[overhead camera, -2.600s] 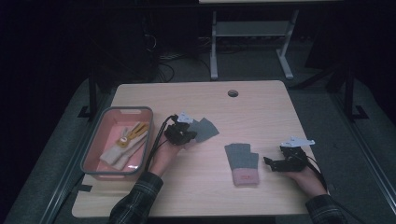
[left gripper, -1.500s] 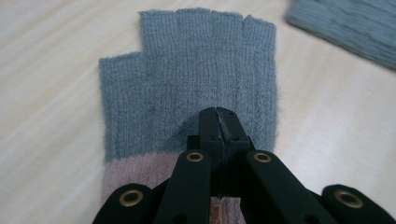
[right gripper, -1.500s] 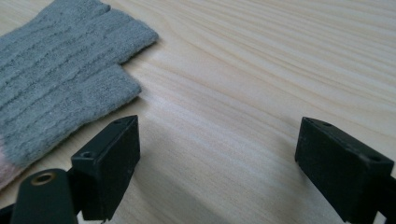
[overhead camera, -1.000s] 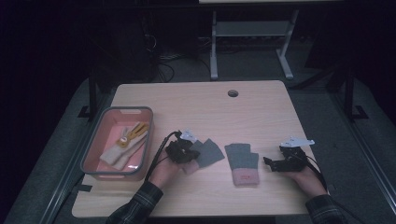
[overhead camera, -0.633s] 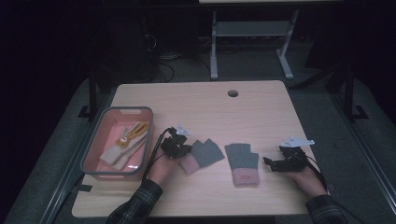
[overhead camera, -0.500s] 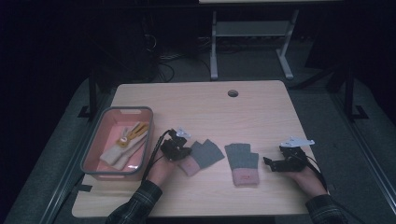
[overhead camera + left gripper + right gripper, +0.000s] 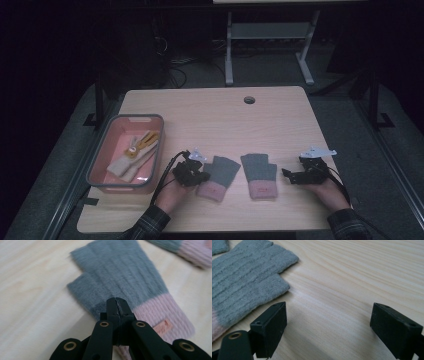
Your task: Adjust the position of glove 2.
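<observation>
My left gripper (image 7: pixel 117 301) is clamped on the edge of the near grey knit fingerless glove with pink cuff (image 7: pixel 125 287); its small pink tag (image 7: pixel 162 326) is unreadable. My right gripper (image 7: pixel 328 327) gapes empty beside the matching second glove (image 7: pixel 244 282) on the wooden table (image 7: pixel 352 277).

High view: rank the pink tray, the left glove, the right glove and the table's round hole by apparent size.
1. Pink tray
2. Left glove and right glove, which look alike
3. Round hole
</observation>
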